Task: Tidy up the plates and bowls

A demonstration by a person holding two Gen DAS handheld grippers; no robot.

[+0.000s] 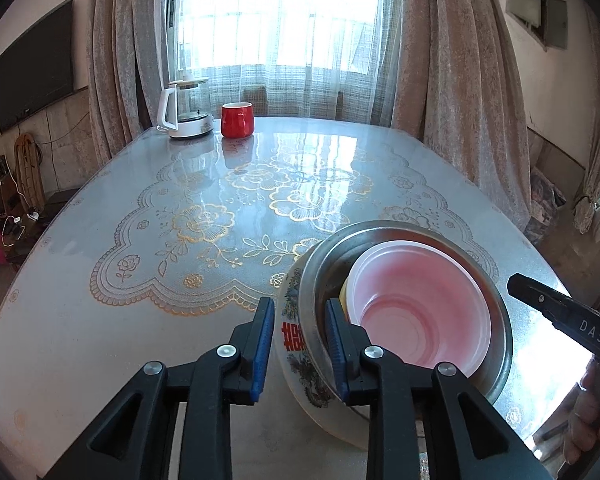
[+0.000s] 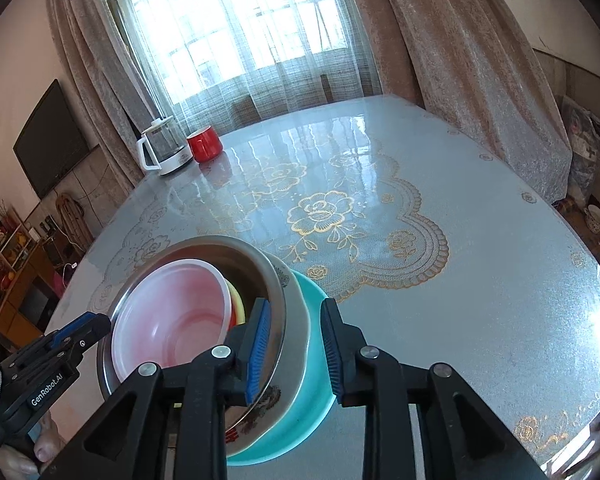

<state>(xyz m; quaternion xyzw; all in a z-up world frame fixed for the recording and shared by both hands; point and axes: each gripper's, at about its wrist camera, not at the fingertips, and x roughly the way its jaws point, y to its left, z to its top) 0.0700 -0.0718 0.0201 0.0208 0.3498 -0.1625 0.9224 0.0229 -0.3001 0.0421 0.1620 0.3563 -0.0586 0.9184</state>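
1. Room: pale walls, a bright window (image 1: 276, 16) behind sheer netting, heavy beige velvet-textured curtains (image 1: 456, 80) at both sides, and a flat dark TV (image 1: 32, 80) on the left wall.
2. Surface: rounded table (image 1: 100, 320) under a glossy, translucent grey cover (image 2: 480, 320) printed with gold roses and scalloped lace edging; strong window glare on it.
3. Far left corner of the table: glass kettle (image 1: 188, 108) with white plastic handle and base, and a red glazed mug (image 1: 237, 119) just beside it.
4. Task items: one nested stack at the near edge of the table. Outermost in the right wrist view is a teal bowl (image 2: 314, 384), smooth and matte. Inside it sits a white porcelain bowl (image 1: 294, 344) with floral print and red characters, then a stainless steel bowl (image 1: 332, 256), brushed and round. A yellow rim (image 2: 238, 304) shows beside a translucent pink plastic bowl (image 1: 416, 304), which is innermost.
5. Stack appears tilted toward the cameras; whether it touches the table cannot be told.
6. Left gripper (image 1: 298, 344): black frame, blue ribbed pads. Jaws straddle the stack's left wall, one pad outside the porcelain and one inside the steel bowl; gripping contact not resolvable, state undetermined.
7. Right gripper (image 2: 296, 344): same build. One pad inside the steel bowl, the other outside the teal bowl; clamping also undetermined.
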